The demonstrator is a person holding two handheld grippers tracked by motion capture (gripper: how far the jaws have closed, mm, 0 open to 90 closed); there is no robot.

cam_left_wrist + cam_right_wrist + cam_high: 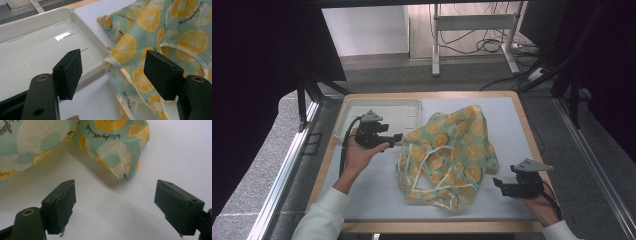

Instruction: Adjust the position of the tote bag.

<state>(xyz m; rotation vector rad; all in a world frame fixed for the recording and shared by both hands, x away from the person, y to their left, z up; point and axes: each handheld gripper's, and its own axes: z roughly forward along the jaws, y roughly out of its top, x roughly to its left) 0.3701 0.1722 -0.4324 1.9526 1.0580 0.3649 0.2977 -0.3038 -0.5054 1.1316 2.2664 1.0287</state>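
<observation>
I see the lemon-print cloth (451,155) lying crumpled mid-worktop (377,195), beside the white tray (346,116). Left gripper (398,137) hovers at its left edge, right gripper (496,183) near its right; both jaws spread, empty.

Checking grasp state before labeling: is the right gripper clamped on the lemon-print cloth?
No. In the right gripper view, the right gripper has its jaws wide apart over bare table, and the cloth lies beyond them, untouched.

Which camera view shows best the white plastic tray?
The left gripper view: the white plastic tray is close, showing its rim, slots and glossy floor. The high view shows the tray small, partly behind the left claw. The right gripper view adds nothing.
</observation>
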